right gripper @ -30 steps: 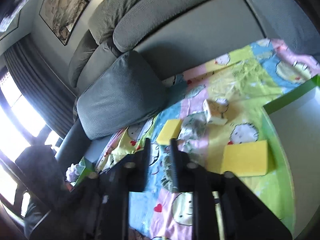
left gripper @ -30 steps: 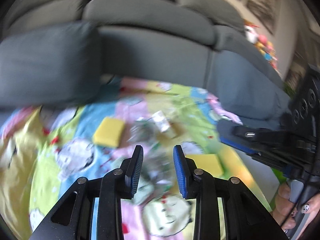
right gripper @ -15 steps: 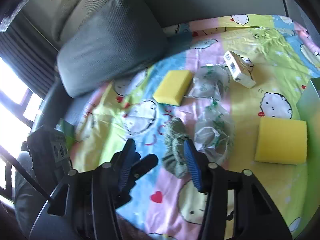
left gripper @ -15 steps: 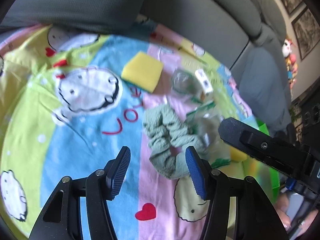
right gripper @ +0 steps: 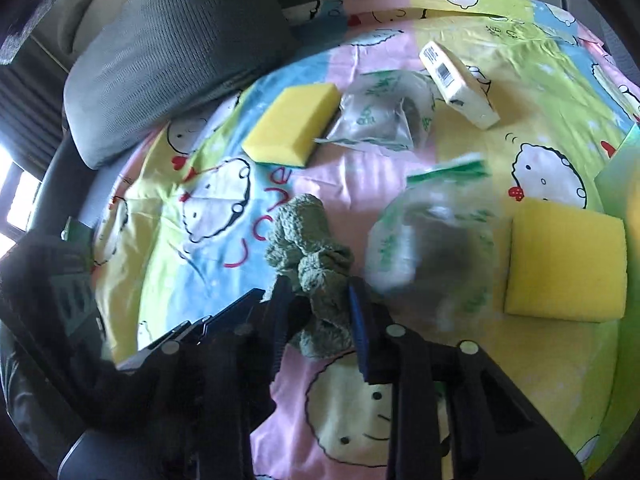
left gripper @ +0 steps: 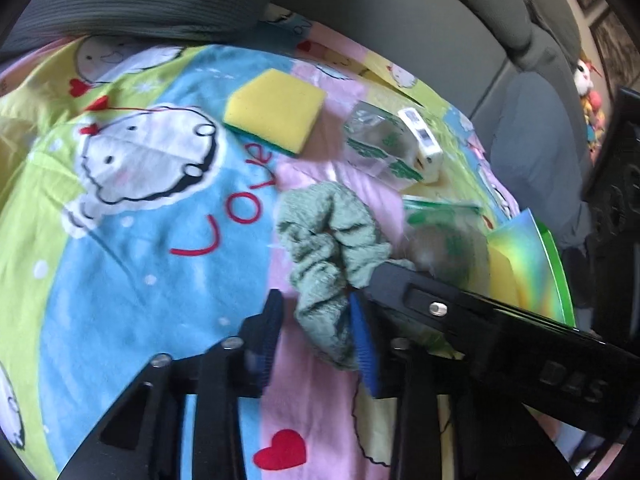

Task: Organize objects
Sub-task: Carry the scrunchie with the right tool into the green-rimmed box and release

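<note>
A pale green scrunchie [left gripper: 328, 240] [right gripper: 308, 248] lies crumpled on the cartoon-print sheet [left gripper: 140, 240]. My left gripper [left gripper: 318, 332] points down at it. Its jaws are closing, with the scrunchie's near loop pinched between the blue pads. My right gripper [right gripper: 320, 320] comes in from the other side, jaws closing too, pads pressed on the same scrunchie. The right gripper's black body [left gripper: 480, 320] crosses the left wrist view, and the left gripper's body [right gripper: 192, 336] shows in the right wrist view.
A yellow sponge [left gripper: 276, 110] [right gripper: 294, 124] lies beyond the scrunchie, a second sponge [right gripper: 564, 260] to the right. Two clear green-printed bags [right gripper: 380, 116] [right gripper: 432, 248] and a white box [left gripper: 422, 144] [right gripper: 456, 84] lie nearby. A green-edged tray [left gripper: 552, 264] sits right, a grey cushion [right gripper: 172, 52] behind.
Both grippers dropped and tipped down from the sofa back toward the sheet. Each opened wide half a second ago and has since closed around the scrunchie.
</note>
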The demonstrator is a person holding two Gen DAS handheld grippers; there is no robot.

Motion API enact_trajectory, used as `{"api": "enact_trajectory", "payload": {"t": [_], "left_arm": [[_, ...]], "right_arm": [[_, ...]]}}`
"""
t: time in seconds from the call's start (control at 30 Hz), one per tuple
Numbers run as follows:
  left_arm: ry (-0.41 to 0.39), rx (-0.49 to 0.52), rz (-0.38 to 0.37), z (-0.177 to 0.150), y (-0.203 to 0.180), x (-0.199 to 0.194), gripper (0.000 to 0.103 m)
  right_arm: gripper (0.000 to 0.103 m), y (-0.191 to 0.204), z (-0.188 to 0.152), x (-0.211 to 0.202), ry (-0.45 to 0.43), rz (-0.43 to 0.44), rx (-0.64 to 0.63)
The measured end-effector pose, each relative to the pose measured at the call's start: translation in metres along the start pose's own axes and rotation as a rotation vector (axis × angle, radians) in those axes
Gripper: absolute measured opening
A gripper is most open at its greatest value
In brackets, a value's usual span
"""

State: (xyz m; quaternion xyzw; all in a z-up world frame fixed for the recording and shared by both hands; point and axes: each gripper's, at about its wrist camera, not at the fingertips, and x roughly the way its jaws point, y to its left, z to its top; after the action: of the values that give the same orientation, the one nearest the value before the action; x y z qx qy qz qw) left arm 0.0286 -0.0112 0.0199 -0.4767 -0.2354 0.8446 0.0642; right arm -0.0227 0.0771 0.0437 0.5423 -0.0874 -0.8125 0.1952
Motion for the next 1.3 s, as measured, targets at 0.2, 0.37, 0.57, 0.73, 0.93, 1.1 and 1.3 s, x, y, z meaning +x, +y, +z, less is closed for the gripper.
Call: {"api": "enact_trajectory", "payload": {"t": [0.2, 0.37, 0.57, 0.73, 0.93, 1.1, 1.3], "left_arm": [[-0.080, 0.051, 0.009, 0.000, -0.015, -0.015, 0.026], [-0.201, 0.122, 0.018, 0.005, -0.035, -0.045, 0.026], [-0.306, 0.204, 0.002, 0.009, -0.070, -0.073, 0.026], [-0.351, 0.281, -0.021, 0.010, -0.104, -0.082, 0.026], [-0.365, 0.373, -0.061, 0.007, -0.148, -0.082, 0.026], [-0.337, 0.441, -0.091, 0.006, -0.183, -0.069, 0.026], [-0.291, 0.506, -0.141, 0.002, -0.214, -0.049, 0.026]], "right_arm": [[0.009, -0.007, -0.002, -0.002, -0.011, 0.059, 0.018], [0.009, -0.003, -0.004, -0.037, -0.112, 0.127, 0.006], [0.009, -0.003, -0.009, -0.083, -0.243, 0.173, -0.004], [0.009, -0.019, -0.015, -0.119, -0.347, 0.194, 0.022], [0.009, -0.048, -0.028, -0.153, -0.460, 0.196, 0.087], [0.009, -0.078, -0.037, -0.171, -0.523, 0.200, 0.166], [0.009, -0.112, -0.049, -0.185, -0.578, 0.174, 0.259]]}}
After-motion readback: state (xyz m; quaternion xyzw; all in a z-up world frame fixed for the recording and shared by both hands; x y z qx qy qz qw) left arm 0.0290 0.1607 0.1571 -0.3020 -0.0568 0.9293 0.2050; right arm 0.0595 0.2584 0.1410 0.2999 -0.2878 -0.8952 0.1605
